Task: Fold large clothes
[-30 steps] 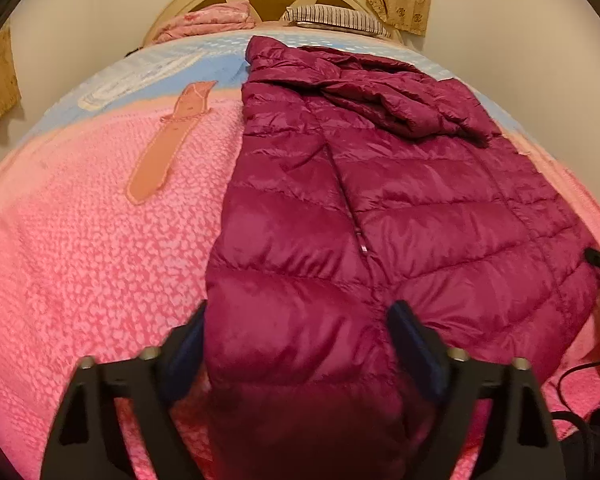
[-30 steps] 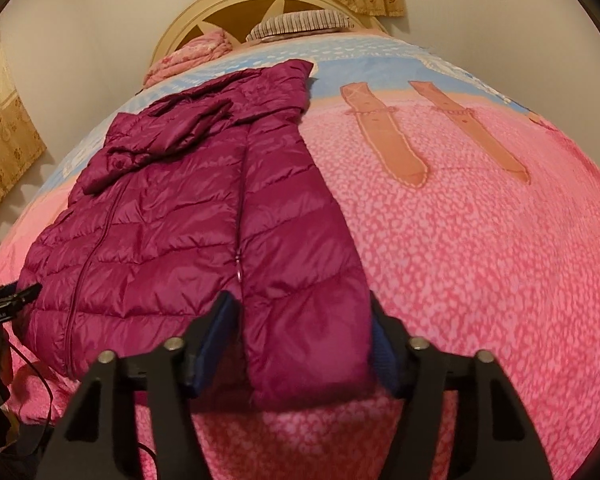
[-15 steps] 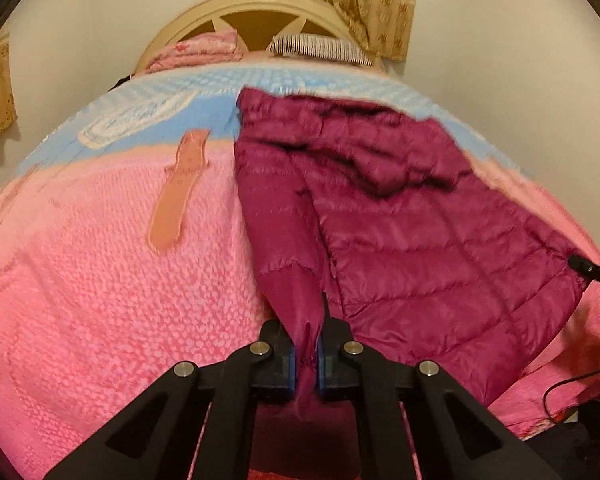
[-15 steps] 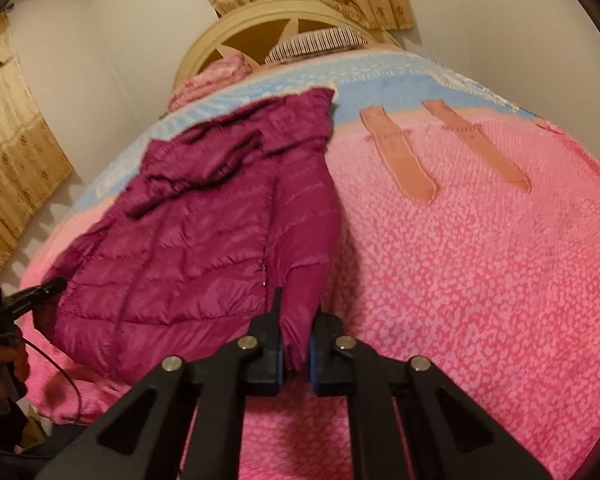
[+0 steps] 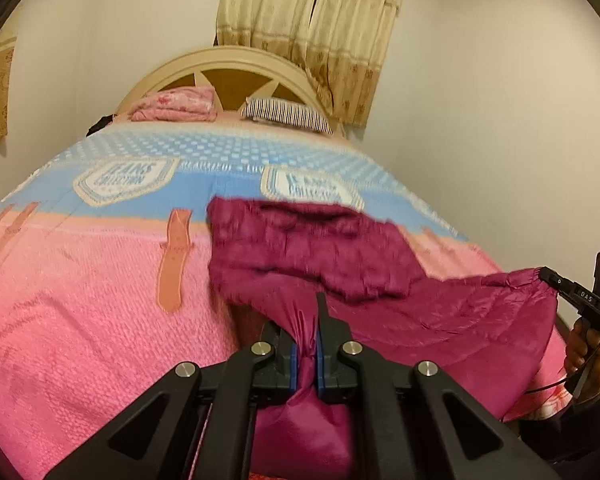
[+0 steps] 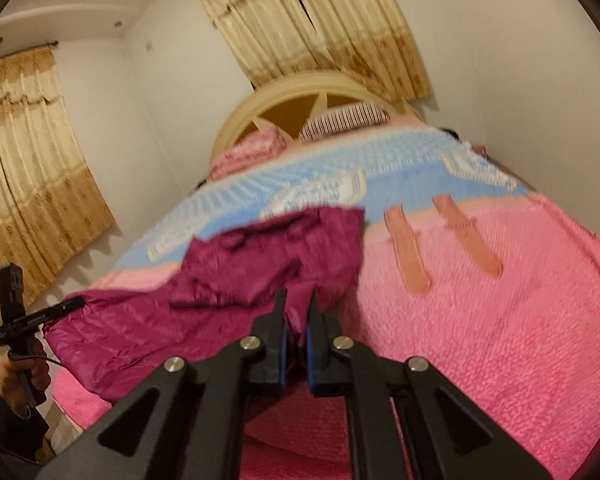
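You're pinching the jacket (image 5: 324, 256) hem with both tools: your left gripper (image 5: 307, 344) is pressed together on a bunched fold of magenta fabric, blue pads (image 5: 295, 354) squeezing it from both sides, with a puff of fabric hanging below the jaws. Your right gripper (image 6: 295, 332) is doing the same at the other hem corner, jaws clamped on a thin fold, fabric showing between the pads (image 6: 283, 350). Relative to the jacket: the hem is sitting right at both fingertips and lifted off the bedspread (image 5: 80, 320), the body is sagging between the two grips, and the hood end is lying crumpled on the bedspread at the seam between the pink and blue zones, toward the headboard (image 5: 228, 60). In the left wrist view your right hand (image 5: 588, 360) and its tool are showing at the jacket's right edge; in the right wrist view your left hand (image 6: 20, 380) is showing at its left edge. The striped pillow (image 5: 288, 114) and folded pink blanket (image 5: 176, 104) are lying beyond the jacket, against the headboard. Versus a second ago: both jaws were spread wide around the flat hem, now they're closed on it; the jacket was lying flat and is now raised and folding toward the hood; both views are tilting up, showing more curtain (image 5: 312, 28) and wall.
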Tool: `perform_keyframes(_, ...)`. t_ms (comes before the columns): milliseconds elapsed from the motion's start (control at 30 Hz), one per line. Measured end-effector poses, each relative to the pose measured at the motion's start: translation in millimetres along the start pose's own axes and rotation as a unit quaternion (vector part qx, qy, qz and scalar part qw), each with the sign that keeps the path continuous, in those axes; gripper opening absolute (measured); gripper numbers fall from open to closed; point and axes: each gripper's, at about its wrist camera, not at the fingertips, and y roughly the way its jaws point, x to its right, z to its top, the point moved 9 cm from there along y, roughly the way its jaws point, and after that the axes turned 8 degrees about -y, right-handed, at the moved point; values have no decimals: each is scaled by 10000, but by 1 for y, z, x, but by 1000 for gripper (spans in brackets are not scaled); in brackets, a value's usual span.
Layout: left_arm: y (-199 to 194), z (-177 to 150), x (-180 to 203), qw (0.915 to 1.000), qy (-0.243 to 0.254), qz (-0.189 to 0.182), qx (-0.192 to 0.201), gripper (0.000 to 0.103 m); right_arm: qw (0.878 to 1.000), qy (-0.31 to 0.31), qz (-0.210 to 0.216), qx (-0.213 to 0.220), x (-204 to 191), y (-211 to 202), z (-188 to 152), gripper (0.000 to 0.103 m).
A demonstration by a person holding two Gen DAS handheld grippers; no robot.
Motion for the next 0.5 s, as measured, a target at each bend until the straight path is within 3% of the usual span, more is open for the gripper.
perform_keyframes(133, 4, 17, -3, 9998, 111, 61, 142, 5, 9992, -91, -15, 390, -3, -12, 28, 8)
perform_keyframes(200, 25, 31, -8, 9995, 158, 179, 194, 5, 9988, -176, -88, 443, -3, -2, 41, 8)
perform_keyframes(500, 144, 91, -36, 9978, 166, 629, 152, 5, 9968, -303, -608, 426, 16, 110, 104, 8)
